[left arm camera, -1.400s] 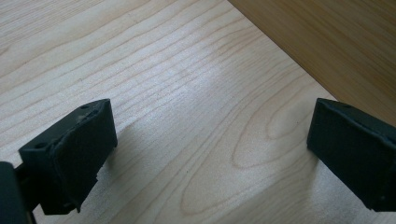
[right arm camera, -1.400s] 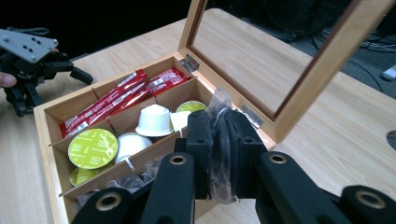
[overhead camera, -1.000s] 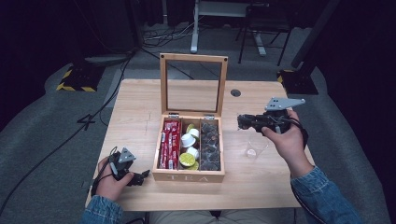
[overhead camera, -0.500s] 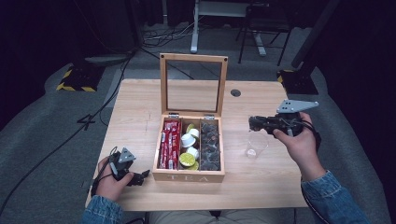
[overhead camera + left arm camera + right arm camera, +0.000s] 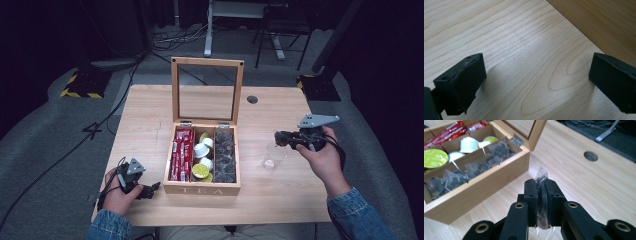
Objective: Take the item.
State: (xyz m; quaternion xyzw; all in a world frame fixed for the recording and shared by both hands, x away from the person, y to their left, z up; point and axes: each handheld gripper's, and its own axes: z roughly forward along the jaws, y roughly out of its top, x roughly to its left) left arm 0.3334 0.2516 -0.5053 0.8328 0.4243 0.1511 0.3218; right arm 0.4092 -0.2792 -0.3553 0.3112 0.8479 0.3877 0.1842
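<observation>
The right gripper (image 5: 541, 195) pinches a dark, clear-wrapped tea bag (image 5: 542, 178) above the clear plastic cup (image 5: 274, 155), beside the open wooden tea box (image 5: 202, 187); the left gripper (image 5: 536, 82) rests gaping on the pale wooden table (image 5: 524, 45).

Only lettering I can make out is "TEA" on the front wall of the wooden box (image 5: 202, 189). The red packets' (image 5: 181, 152) print inside that box is too small to read.

Bright table, dark surroundings, soft focus
</observation>
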